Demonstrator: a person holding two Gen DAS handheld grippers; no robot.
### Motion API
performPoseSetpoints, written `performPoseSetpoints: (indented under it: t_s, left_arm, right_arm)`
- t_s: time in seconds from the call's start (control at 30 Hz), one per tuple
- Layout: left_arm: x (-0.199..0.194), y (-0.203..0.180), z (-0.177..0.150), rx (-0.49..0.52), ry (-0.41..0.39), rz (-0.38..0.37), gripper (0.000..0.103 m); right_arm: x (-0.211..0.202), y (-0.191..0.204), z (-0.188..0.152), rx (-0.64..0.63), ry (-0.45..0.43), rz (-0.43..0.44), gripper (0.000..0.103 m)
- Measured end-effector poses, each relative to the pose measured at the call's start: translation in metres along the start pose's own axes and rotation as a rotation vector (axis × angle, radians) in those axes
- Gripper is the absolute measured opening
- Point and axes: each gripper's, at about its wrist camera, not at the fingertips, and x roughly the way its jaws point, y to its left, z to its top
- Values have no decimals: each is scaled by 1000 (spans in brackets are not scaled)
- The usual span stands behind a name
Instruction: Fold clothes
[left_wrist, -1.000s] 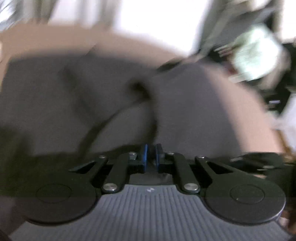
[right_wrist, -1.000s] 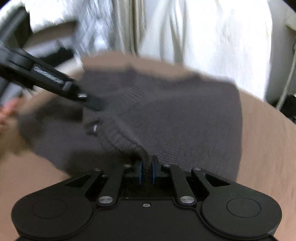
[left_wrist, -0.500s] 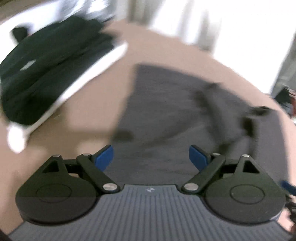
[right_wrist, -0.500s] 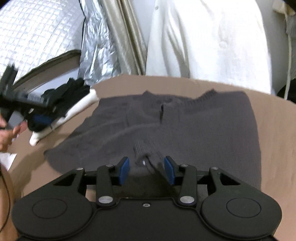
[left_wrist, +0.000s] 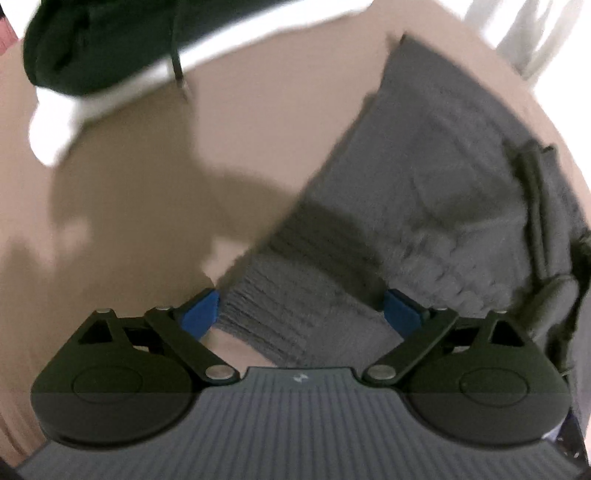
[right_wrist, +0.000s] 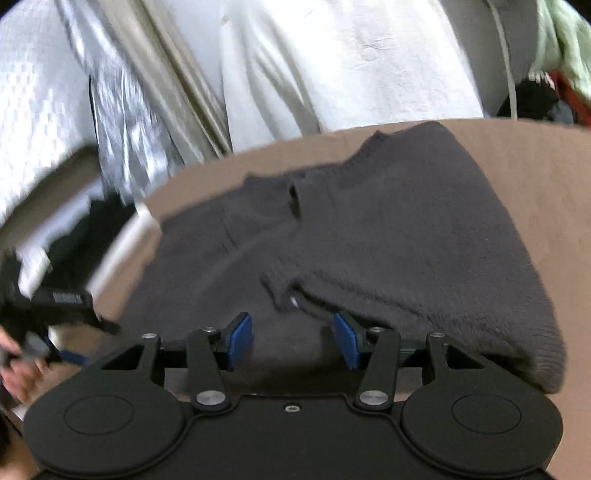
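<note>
A dark grey knitted sweater (right_wrist: 388, 243) lies partly folded on a tan surface (right_wrist: 546, 177). In the left wrist view its ribbed hem corner (left_wrist: 295, 317) sits between the wide-apart blue pads of my left gripper (left_wrist: 301, 314), which is open and holds nothing. My right gripper (right_wrist: 293, 338) is open too, low over the sweater's near edge, with a folded-over layer (right_wrist: 443, 295) just ahead to the right. The left gripper (right_wrist: 62, 299) also shows at the far left of the right wrist view, with a hand (right_wrist: 14, 373) on it.
A stack of black clothes on white cloth (left_wrist: 110, 48) lies at the far left of the tan surface (left_wrist: 147, 240). Behind the surface hang white garments (right_wrist: 351, 66) and silvery and beige material (right_wrist: 129, 103). Green and red items (right_wrist: 561, 55) sit at the far right.
Both grippers were shut on the sweater a second ago and have let go. The left gripper has swung to the sweater's ribbed hem corner; the right has opened wider.
</note>
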Motion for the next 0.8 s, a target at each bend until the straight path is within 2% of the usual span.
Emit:
performPoseSetpoints:
  t_s: [0.07,0.1,0.17,0.23,0.27,0.37,0.43,0.5,0.53,0.57,0.6,0.63,0.7,0.8]
  left_arm:
    - [11,-10,-6,57,43,-63,97]
    - [14,-15,-10,81,41,-62,97]
    - [13,-26,-17,94,-3,-67,89]
    - [13,-35,-22,102,-38,-81,56]
    - [12,-40,-23,104,-52,-90,53]
    - [17,-58,-31,140,-82,-15,54]
    - [20,-68,-33,136,-111,17,62]
    - [21,-72,-32,129,-130,39,64]
    - [20,-73,-33,134,-141,47,62]
    - [18,-73,-33,160,-159,43,57]
    - [16,-72,-32,183,-175,37,35]
    - [12,-73,-32,185,-179,6,20]
    - [5,-73,-32,186,-194,-33,19]
    - [-7,-80,-38,259,-268,16,19]
  right_arm:
    - [-2,7,-4,-49,7,-33,56]
    - [-4,7,-6,-49,0,-43,56]
    - [-8,4,-5,-31,-12,-53,58]
    - [-13,-1,-2,1,-23,-57,58]
    - [-16,-5,0,24,-30,-59,58]
    - [-22,-19,5,92,-45,-33,59]
    - [-23,-28,7,133,-43,-15,59]
    - [-19,-37,6,174,-21,-17,59]
    - [-17,-40,6,190,-11,-20,59]
    - [-15,-43,5,204,-1,-22,59]
    - [-14,-44,5,211,5,-20,59]
    - [-15,-44,6,210,6,-18,59]
    - [-17,-44,7,208,2,-17,59]
    - [-24,-46,11,222,-1,-3,59]
